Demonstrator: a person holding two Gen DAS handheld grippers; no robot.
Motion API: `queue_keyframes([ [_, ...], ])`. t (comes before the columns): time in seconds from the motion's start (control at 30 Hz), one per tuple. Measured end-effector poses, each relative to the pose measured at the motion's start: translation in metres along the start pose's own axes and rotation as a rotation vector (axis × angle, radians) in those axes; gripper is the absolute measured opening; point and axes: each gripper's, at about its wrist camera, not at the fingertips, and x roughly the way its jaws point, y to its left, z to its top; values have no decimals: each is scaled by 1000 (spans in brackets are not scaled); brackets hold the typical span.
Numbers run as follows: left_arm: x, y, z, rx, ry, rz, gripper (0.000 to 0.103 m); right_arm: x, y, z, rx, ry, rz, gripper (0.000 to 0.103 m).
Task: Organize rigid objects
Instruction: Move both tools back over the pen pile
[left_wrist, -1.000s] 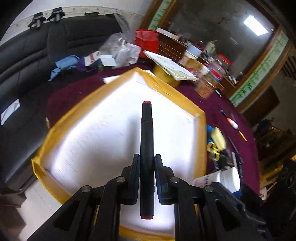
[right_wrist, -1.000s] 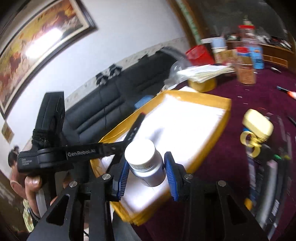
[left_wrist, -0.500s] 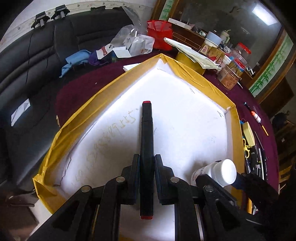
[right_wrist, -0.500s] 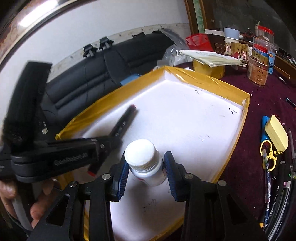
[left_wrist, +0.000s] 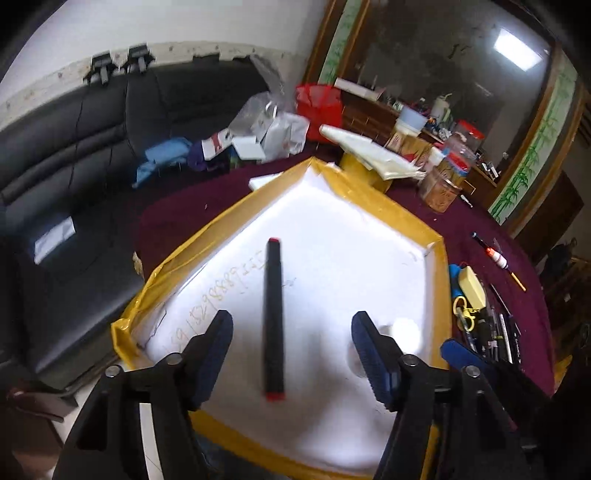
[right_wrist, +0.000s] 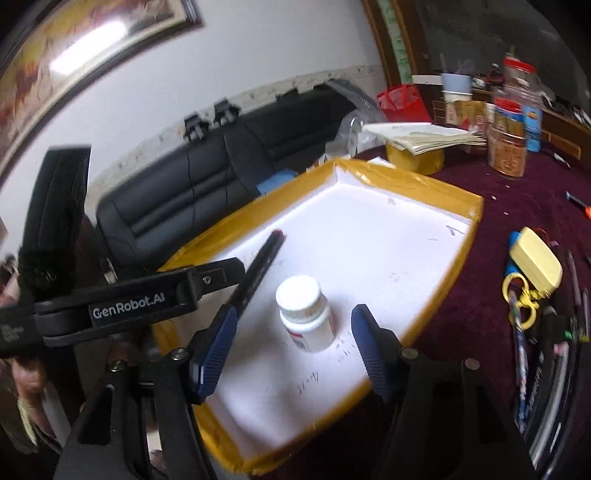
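Both grippers hung with fingers spread wide, the left gripper (left_wrist: 291, 347) straddling the black marker (left_wrist: 273, 317) lying on the white tray (left_wrist: 441, 280) floor, the right gripper (right_wrist: 293, 345) flanking the upright white bottle (right_wrist: 306, 314) near the tray's right yellow rim; open white floor stretched beyond toward the far corner.

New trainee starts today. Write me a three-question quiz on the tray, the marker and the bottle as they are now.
1. True or false: the left hand-held gripper is clamped on the black marker.
2. Multiple choice: the white bottle stands (A) on the maroon tablecloth, (B) upright inside the yellow-edged tray, (C) on the black sofa.
3. Fill in: the jaws of the right hand-held gripper are ____.

Key: 1 false, the marker lies free in the tray; 2 B; 3 open.
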Motion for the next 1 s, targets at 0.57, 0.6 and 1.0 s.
queue_keyframes([
  [0.57,-21,-130,-51,238,73,-161,80,-98,-99,-66,274,-59,-18,66],
  [0.6,-21,-132,-54,234,80,-169,80,-102,-104,-70,289,-57,-27,66],
  [1.0,-10,-137,-60,207,131,-194,80,-124,-144,-96,369,-50,-133,49],
])
